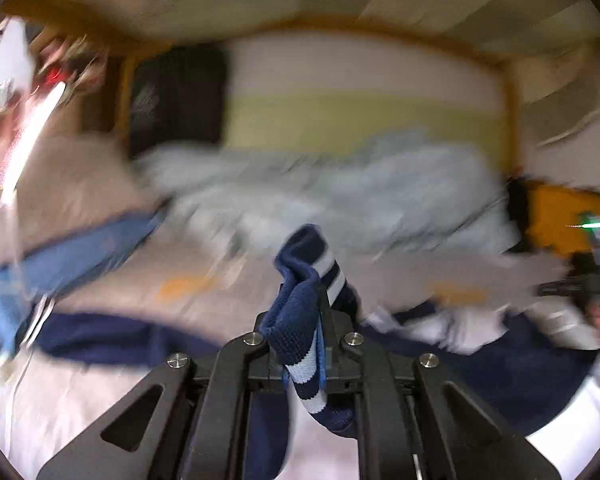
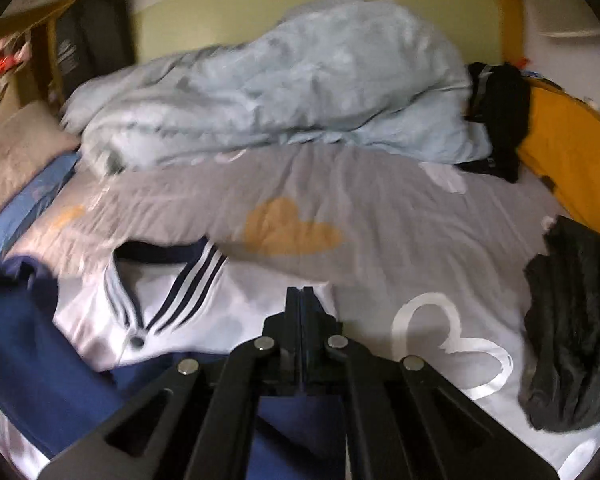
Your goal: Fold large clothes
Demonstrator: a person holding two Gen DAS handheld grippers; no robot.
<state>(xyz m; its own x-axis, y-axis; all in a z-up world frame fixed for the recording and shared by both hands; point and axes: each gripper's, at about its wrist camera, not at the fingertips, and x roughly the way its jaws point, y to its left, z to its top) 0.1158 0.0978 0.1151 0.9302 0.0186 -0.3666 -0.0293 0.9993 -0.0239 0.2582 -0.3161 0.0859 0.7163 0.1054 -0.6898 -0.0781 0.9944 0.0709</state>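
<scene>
A white and navy sports jacket (image 2: 172, 320) with dark shoulder stripes lies spread on the bed at the lower left of the right wrist view. My right gripper (image 2: 300, 290) hovers over its white edge, shut, with nothing between the fingers. In the blurred left wrist view my left gripper (image 1: 318, 300) is shut on the jacket's navy knit cuff (image 1: 300, 312), which has white stripes and bunches up above the fingers. The rest of the jacket (image 1: 520, 368) trails off to the lower right. A hand with a dark device (image 1: 580, 284) shows at the right edge.
The bed has a grey sheet (image 2: 380, 220) printed with hearts. A crumpled light blue duvet (image 2: 280, 80) fills the far side. A dark grey garment (image 2: 568, 320) lies at the right, a black one (image 2: 500, 112) by the yellow bed rail (image 2: 568, 152). A beige pillow (image 2: 16, 148) sits left.
</scene>
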